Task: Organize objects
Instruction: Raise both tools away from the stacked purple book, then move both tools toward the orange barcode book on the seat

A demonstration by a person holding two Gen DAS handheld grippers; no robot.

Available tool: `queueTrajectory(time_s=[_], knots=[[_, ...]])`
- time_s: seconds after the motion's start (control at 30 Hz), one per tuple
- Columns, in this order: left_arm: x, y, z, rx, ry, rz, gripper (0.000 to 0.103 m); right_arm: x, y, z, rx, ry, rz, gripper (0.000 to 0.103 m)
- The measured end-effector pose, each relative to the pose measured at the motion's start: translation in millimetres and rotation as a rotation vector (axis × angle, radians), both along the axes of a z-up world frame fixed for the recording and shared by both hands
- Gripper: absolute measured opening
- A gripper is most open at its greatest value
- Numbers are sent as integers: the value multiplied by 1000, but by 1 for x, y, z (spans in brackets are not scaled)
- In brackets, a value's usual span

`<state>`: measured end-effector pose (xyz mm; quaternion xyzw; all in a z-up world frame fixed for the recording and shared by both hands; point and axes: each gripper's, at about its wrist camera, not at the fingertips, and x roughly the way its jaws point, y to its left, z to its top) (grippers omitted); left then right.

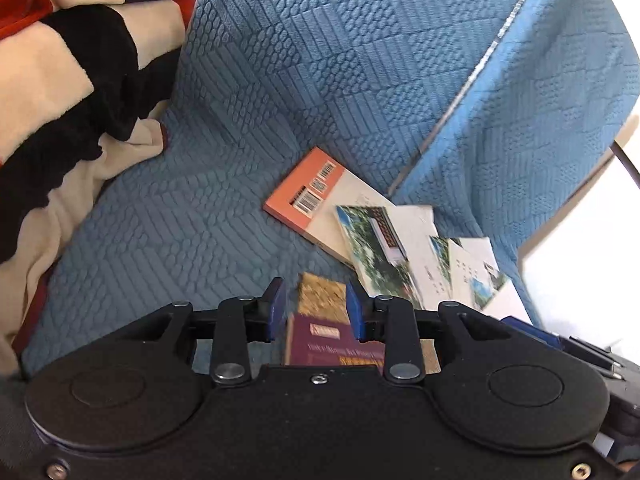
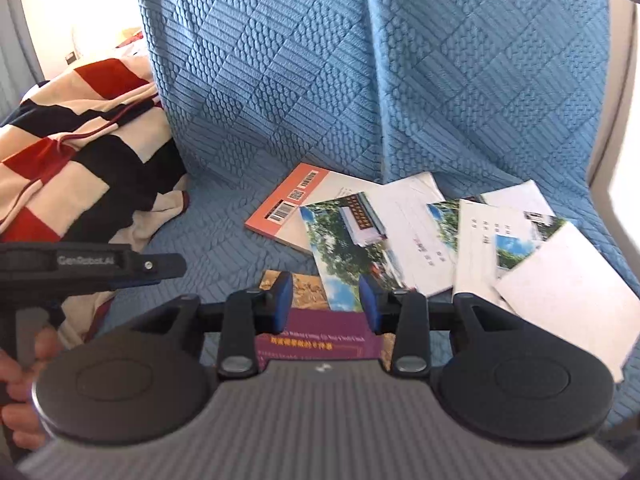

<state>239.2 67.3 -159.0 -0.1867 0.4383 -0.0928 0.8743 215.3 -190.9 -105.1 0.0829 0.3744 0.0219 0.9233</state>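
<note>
Right wrist: parted tongs (image 2: 326, 300) above purple book (image 2: 320, 340), nothing gripped.

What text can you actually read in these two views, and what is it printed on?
"GenRobot.AI": on the left gripper, seen in the right wrist view.
Purple book: yellow and white title lines, too blurred to read.
Orange book: barcodes and a QR code, digits too small.
White booklets: small printed characters, unreadable.
Nothing else legible.

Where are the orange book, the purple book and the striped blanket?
orange book (image 2: 280, 208): right wrist view, barcode corner.
purple book (image 2: 320, 340): right wrist view, cover title.
striped blanket (image 1: 60, 80): left wrist view, cream stripe.
</note>
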Motion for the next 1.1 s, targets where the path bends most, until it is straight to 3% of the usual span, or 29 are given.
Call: queueTrajectory(time_s=[0.13, 0.43, 0.57, 0.77, 0.93, 1.0, 1.1], knots=[[23, 9, -16, -27, 12, 12, 30, 22, 10, -19, 17, 21, 15, 39], [73, 15, -43, -2, 17, -5, 31, 71, 34, -77, 77, 88, 18, 38], [85, 17, -51, 11, 22, -6, 31, 86, 40, -96, 108, 119, 15, 31], [96, 16, -64, 17, 37, -7, 31, 99, 47, -115, 62, 137, 1, 15], [103, 13, -70, 20, 50, -17, 32, 101, 41, -119, -23, 111, -88, 13], [104, 11, -70, 20, 51, -21, 33, 103, 34, -122, -17, 120, -120, 3], [107, 10, -71, 19, 50, -27, 34, 101, 32, -124, -69, 104, -150, 3]])
